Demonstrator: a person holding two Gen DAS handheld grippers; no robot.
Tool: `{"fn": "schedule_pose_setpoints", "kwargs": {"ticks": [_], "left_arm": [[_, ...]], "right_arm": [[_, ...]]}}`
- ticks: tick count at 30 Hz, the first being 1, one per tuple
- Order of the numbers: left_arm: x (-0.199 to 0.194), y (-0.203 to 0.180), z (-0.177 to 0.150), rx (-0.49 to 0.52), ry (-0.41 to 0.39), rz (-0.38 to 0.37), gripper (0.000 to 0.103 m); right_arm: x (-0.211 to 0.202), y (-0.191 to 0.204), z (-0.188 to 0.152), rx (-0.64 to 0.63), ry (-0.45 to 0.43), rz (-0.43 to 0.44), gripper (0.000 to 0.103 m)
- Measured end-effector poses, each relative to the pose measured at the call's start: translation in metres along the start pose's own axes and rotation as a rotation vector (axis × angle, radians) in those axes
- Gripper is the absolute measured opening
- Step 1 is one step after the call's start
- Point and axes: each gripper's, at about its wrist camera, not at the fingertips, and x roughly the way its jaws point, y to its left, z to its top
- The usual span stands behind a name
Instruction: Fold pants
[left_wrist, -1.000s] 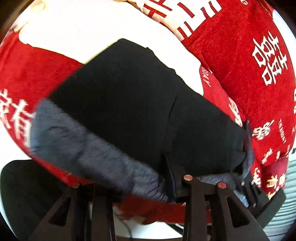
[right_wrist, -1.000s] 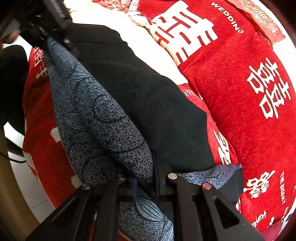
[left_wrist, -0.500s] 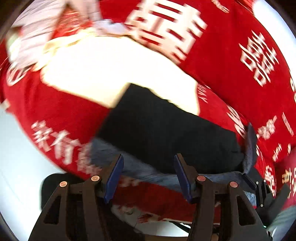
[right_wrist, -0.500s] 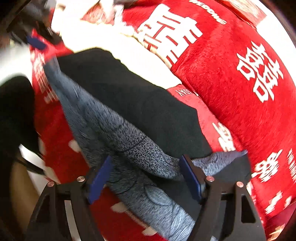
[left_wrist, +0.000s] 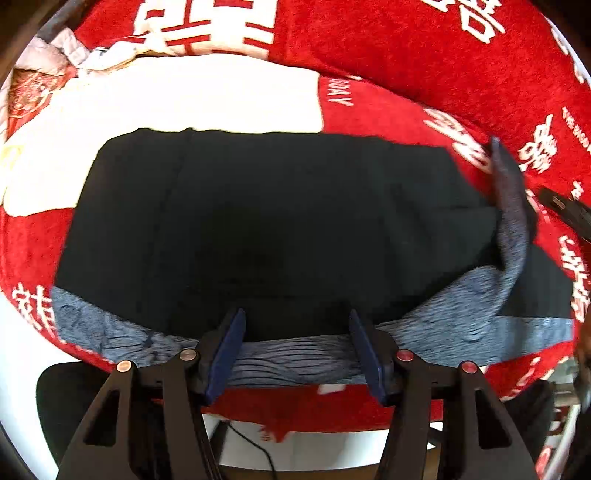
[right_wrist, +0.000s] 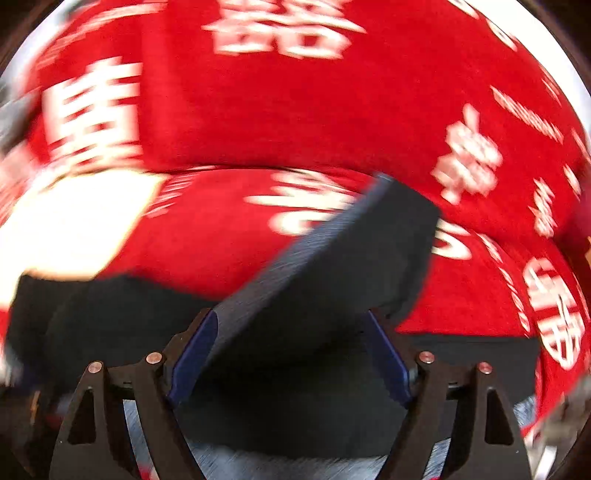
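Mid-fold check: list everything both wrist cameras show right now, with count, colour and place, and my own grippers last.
pants: one, black with a grey-blue patterned lining, lying flat across the blanket; one corner sticks up at the right end.
blanket: one, red with white characters, spread under and beyond the pants.
white patch: one, white, on the blanket beyond the pants.
cable: one, black, on the pale floor below the blanket's edge.
left gripper: black with blue pads, over the pants' near edge, jaws apart and not pressing on the cloth.
right gripper: black with blue pads, jaws opening; the raised flap lies between them, view blurred.
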Motion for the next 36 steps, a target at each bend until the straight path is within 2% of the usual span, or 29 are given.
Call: {"fn": "schedule_pose_setpoints", "kwargs": {"ticks": [4, 7, 8, 10, 11, 13, 14, 15, 16, 18, 22, 25, 27, 30, 31, 32, 33, 35, 36], "left_arm": [[0.005, -0.023, 0.002, 0.054, 0.023, -0.026, 0.060], [0.010, -0.038, 0.008, 0.078, 0.039, -0.010, 0.060], [0.011, -0.041, 0.008, 0.085, 0.037, -0.003, 0.060], [0.011, -0.042, 0.008, 0.091, 0.041, 0.001, 0.060], [0.010, -0.041, 0.008, 0.088, 0.046, -0.005, 0.060], [0.010, -0.041, 0.009, 0.083, 0.049, -0.014, 0.060], [0.009, -0.040, 0.010, 0.078, 0.050, -0.018, 0.060], [0.011, -0.042, 0.011, 0.075, 0.052, -0.021, 0.060], [0.011, -0.043, 0.012, 0.074, 0.054, -0.025, 0.060], [0.006, -0.046, 0.012, 0.086, 0.047, -0.041, 0.060], [-0.001, -0.065, 0.012, 0.144, 0.034, -0.077, 0.060], [0.003, -0.085, 0.012, 0.192, 0.050, -0.099, 0.060], [0.009, -0.099, 0.011, 0.222, 0.067, -0.102, 0.060], [0.022, -0.116, 0.008, 0.267, 0.085, -0.076, 0.060], [0.024, -0.118, 0.006, 0.281, 0.083, -0.057, 0.060], [0.025, -0.120, 0.004, 0.291, 0.081, -0.047, 0.065], [0.024, -0.119, 0.003, 0.296, 0.079, -0.050, 0.069], [0.026, -0.118, 0.003, 0.292, 0.084, -0.048, 0.073], [0.026, -0.118, 0.002, 0.291, 0.083, -0.040, 0.073]], "right_arm": [[0.046, -0.007, 0.046, 0.097, 0.106, -0.090, 0.085], [0.071, 0.002, 0.065, 0.123, 0.145, -0.071, 0.087], [0.083, 0.005, 0.068, 0.115, 0.184, -0.096, 0.087], [0.116, 0.012, 0.067, 0.062, 0.322, -0.225, 0.086], [0.126, 0.011, 0.065, 0.046, 0.360, -0.243, 0.069], [0.128, 0.002, 0.056, 0.067, 0.379, -0.180, 0.041], [0.121, -0.003, 0.053, 0.072, 0.363, -0.177, 0.009], [0.111, -0.009, 0.049, 0.071, 0.353, -0.186, 0.010], [0.095, -0.020, 0.045, 0.111, 0.313, -0.137, 0.010], [0.060, -0.046, 0.029, 0.203, 0.232, -0.096, 0.010], [-0.014, -0.095, -0.032, 0.374, 0.088, -0.059, 0.010], [-0.036, -0.113, -0.089, 0.479, 0.083, -0.008, 0.011], [-0.030, -0.114, -0.117, 0.491, 0.098, 0.014, 0.013], [-0.017, -0.113, -0.143, 0.486, 0.129, 0.007, 0.026], [-0.019, -0.113, -0.147, 0.479, 0.115, -0.003, 0.034], [-0.023, -0.114, -0.148, 0.472, 0.101, -0.020, 0.044], [-0.027, -0.117, -0.147, 0.468, 0.090, -0.035, 0.049], [-0.032, -0.123, -0.146, 0.476, 0.061, -0.053, 0.069], [-0.033, -0.127, -0.145, 0.477, 0.057, -0.073, 0.073]]}}
